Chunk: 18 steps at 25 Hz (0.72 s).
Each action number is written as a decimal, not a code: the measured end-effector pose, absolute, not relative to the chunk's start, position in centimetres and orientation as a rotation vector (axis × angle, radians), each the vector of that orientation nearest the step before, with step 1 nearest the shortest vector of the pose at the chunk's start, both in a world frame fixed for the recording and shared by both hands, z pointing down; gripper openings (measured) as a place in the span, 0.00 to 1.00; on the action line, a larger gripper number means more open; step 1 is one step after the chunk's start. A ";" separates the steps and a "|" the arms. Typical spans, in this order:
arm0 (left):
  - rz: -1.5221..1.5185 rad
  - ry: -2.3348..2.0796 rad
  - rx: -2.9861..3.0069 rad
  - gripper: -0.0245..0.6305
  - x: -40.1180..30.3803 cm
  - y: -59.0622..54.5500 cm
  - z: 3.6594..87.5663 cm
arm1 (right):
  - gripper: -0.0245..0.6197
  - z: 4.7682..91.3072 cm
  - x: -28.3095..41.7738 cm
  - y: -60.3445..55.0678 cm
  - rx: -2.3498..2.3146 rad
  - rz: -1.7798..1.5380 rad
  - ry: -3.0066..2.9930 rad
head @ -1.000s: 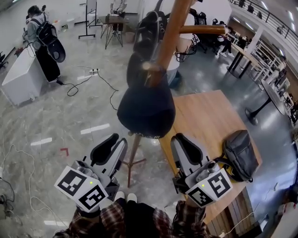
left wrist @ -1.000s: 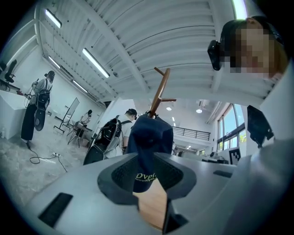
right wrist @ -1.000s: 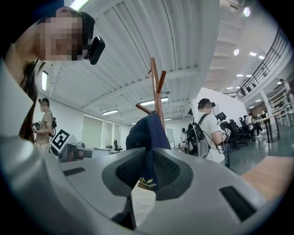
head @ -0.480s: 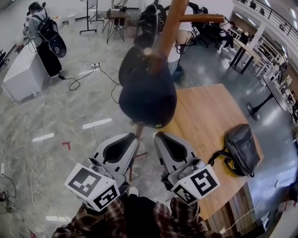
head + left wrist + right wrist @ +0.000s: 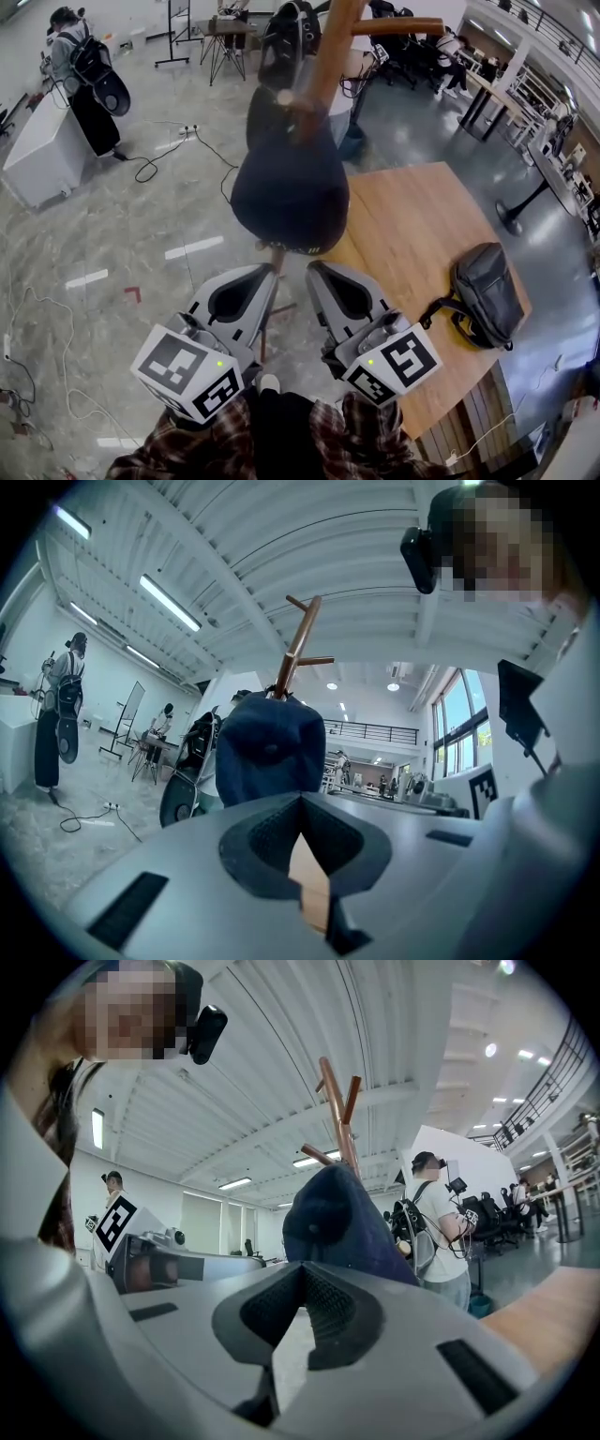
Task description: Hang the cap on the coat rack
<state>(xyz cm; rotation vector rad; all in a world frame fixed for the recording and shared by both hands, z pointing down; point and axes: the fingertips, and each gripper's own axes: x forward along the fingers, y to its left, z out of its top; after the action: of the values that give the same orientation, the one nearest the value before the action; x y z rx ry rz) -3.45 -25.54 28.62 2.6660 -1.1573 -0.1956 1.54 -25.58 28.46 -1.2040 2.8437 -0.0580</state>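
Room: open hall with a pale marble floor [image 5: 122,234] and loose cables lying across it.
Left gripper [image 5: 267,273]: low and close to the person, jaws shut tip to tip, nothing between them.
Right gripper [image 5: 314,268]: just beside the left one, jaws likewise shut and empty.
Cap [image 5: 291,197]: dark blue, hanging from a peg [image 5: 285,97] of the coat rack, above and ahead of both grippers, apart from them.
Coat rack [image 5: 330,52]: wooden pole with angled pegs; a black bag [image 5: 286,42] hangs higher up.
Reason for posture: neither gripper touches the cap, so the peg alone appears to carry it; the hanging looks complete.
Table [image 5: 412,225]: wooden, right of the rack, with a grey backpack [image 5: 483,291] on it.
Far background: a person [image 5: 80,75] stands by a white cabinet.
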 end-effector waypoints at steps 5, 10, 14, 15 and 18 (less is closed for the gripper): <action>-0.193 -1.144 2.682 0.05 -3.1 -26.1 28.6 | 0.06 28.5 1.8 -26.1 -1.211 -0.051 2.839; -0.194 -1.142 2.691 0.05 -2.8 -26.4 28.4 | 0.06 28.4 2.1 -26.5 -1.206 -0.051 2.838; -0.190 -1.139 2.694 0.05 -2.9 -26.3 28.2 | 0.05 28.1 1.9 -26.4 -1.198 -0.051 2.840; -0.189 -1.139 2.695 0.05 -2.9 -26.2 28.2 | 0.05 28.1 1.8 -26.4 -1.195 -0.051 2.840; -0.188 -1.140 2.697 0.05 -2.8 -26.2 28.2 | 0.05 28.0 1.8 -26.4 -1.188 -0.046 2.841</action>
<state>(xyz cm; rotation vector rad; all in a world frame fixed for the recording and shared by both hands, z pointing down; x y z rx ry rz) -2.78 -26.23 28.21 2.6974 -1.1398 -0.1881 1.79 -26.45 28.04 -1.1883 2.8406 -0.0461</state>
